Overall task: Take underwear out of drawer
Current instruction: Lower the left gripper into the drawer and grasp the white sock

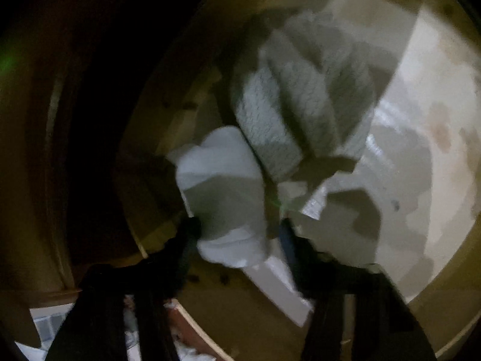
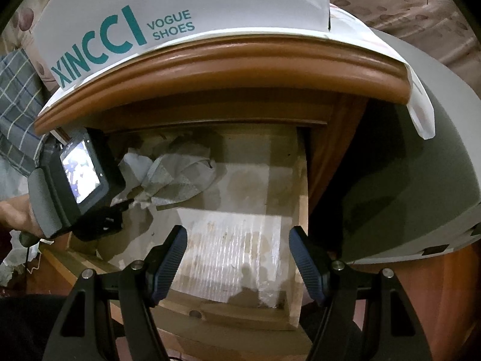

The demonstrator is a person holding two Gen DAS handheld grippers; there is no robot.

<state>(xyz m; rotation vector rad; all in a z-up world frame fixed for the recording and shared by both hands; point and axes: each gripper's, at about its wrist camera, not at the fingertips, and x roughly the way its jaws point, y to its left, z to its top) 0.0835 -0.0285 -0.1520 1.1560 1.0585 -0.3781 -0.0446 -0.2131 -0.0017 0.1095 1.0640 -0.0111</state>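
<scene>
Grasping was the step: your left gripper (image 1: 237, 225) closed on the pale underwear (image 1: 222, 192) inside the drawer (image 2: 296, 210); your right gripper (image 2: 237, 264) hung open, empty. Next, lift out.

Underwear (image 2: 177, 174) lies in the drawer (image 2: 296, 210); shoebox (image 2: 180, 9) on top.

Dim, motion-blurred left wrist view: the pale crumpled cloth (image 1: 222, 192) smears, darkness filling the left side. Brighter, sharp right wrist view: glare on the open wooden drawer (image 2: 296, 210) floor, fisheye bending the brown moulded cabinet edge (image 2: 210, 60).
</scene>
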